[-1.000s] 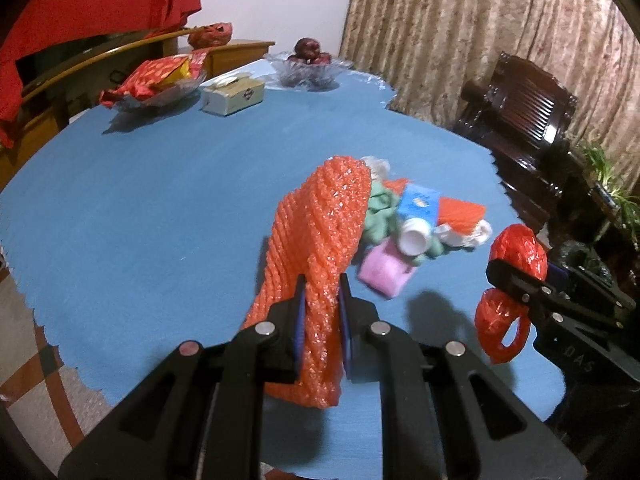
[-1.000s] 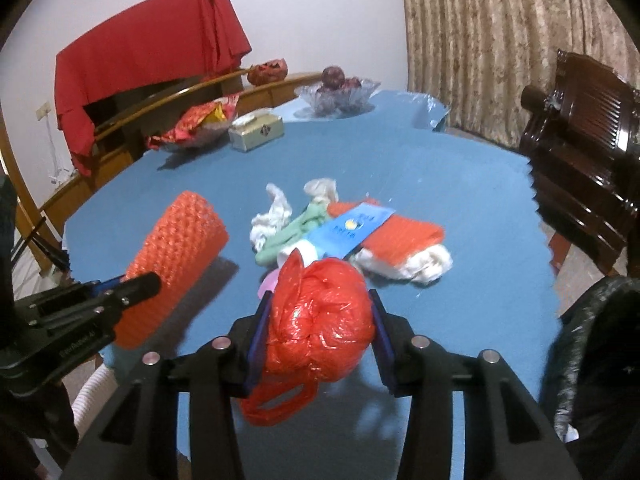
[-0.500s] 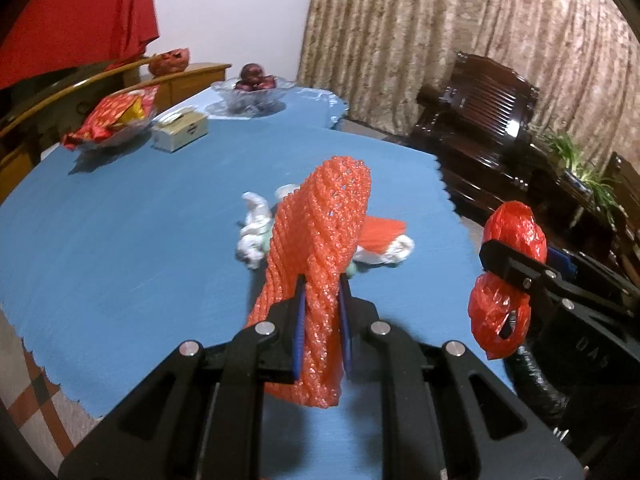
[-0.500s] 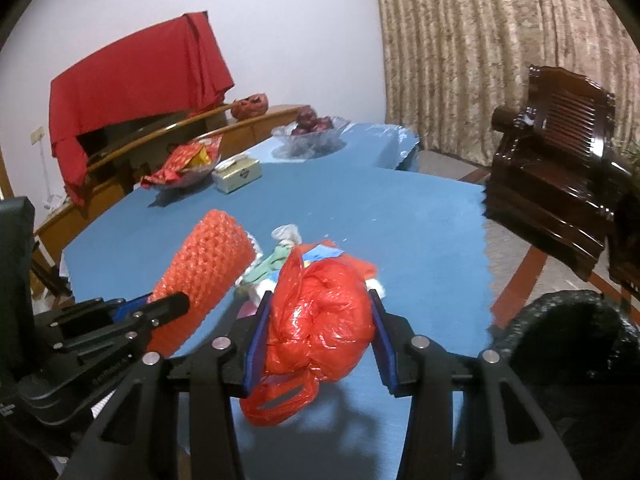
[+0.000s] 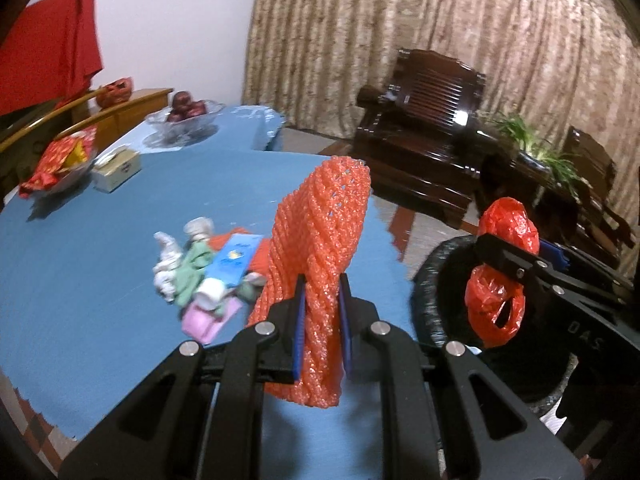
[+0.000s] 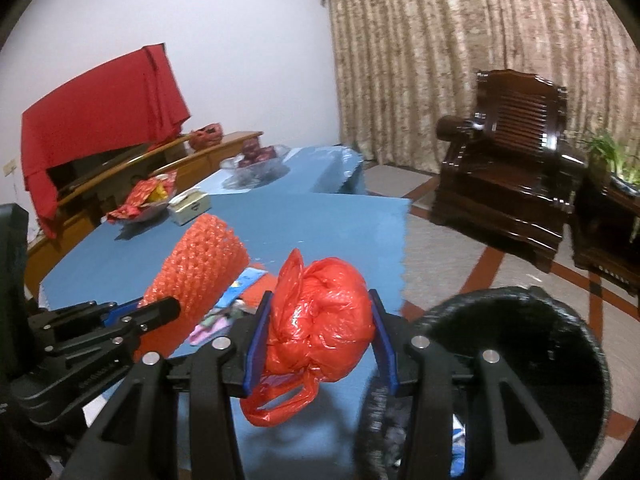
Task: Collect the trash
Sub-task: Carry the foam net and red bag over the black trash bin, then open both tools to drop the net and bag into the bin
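My left gripper (image 5: 321, 330) is shut on an orange foam net sleeve (image 5: 320, 248), squeezed flat between the blue pads and lifted above the blue table (image 5: 80, 240). My right gripper (image 6: 320, 340) is shut on a crumpled red plastic bag (image 6: 320, 320), its handle loop hanging below. In the left wrist view the red plastic bag (image 5: 500, 280) hangs by the rim of a black bin (image 5: 432, 288). The black bin (image 6: 520, 360) stands off the table's right edge, open-mouthed. A heap of loose trash (image 5: 204, 276) lies on the table left of the foam net sleeve (image 6: 200, 272).
At the table's far end stand a glass fruit bowl (image 5: 184, 120), a tissue box (image 5: 118, 168) and a dish of red wrappers (image 5: 60, 160). A dark wooden armchair (image 6: 508, 160) and a plant (image 5: 536, 148) lie beyond the bin, before a curtain.
Both grippers have risen and swung right with their loads, from over the table toward its right edge. The black bin has come into view under the right gripper.
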The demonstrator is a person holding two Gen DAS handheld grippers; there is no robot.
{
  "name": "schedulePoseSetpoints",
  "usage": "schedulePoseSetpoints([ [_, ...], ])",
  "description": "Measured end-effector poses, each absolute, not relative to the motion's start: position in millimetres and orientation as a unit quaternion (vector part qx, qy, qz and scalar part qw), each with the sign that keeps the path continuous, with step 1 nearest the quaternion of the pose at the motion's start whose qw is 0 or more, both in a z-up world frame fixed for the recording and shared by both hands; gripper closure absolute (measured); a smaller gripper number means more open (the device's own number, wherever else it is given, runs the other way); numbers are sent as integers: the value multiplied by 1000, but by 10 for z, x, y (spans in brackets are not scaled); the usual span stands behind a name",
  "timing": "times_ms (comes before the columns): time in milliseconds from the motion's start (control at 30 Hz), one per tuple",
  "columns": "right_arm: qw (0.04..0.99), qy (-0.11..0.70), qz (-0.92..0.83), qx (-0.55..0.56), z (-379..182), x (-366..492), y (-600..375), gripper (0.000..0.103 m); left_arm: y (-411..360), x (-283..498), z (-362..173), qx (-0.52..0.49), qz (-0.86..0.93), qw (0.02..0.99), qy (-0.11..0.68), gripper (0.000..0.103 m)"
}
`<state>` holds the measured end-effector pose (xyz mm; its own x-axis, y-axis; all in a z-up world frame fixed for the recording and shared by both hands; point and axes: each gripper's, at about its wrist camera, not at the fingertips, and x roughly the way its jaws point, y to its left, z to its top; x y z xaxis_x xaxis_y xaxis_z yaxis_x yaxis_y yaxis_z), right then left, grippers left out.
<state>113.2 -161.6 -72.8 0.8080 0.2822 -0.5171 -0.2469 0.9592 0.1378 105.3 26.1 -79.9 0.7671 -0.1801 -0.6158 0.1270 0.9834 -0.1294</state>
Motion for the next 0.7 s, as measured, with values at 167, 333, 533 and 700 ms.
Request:
schedulePoseSetpoints([
  [167, 954, 277, 108, 35, -741, 1091, -1951, 58, -90, 1131, -794, -26, -120, 935, 333, 90],
  [333, 957, 280, 67, 46, -792, 1055, -2365, 58, -468, 1206, -804, -11, -161, 929, 334, 90],
  [533, 957, 283, 18, 54, -887, 972, -2821, 58, -906, 1293, -818, 8, -203, 922, 330, 90],
  [700, 955, 288, -15, 60, -969, 964, -3164, 58, -1242, 1359, -871, 16, -231, 915, 330, 90],
])
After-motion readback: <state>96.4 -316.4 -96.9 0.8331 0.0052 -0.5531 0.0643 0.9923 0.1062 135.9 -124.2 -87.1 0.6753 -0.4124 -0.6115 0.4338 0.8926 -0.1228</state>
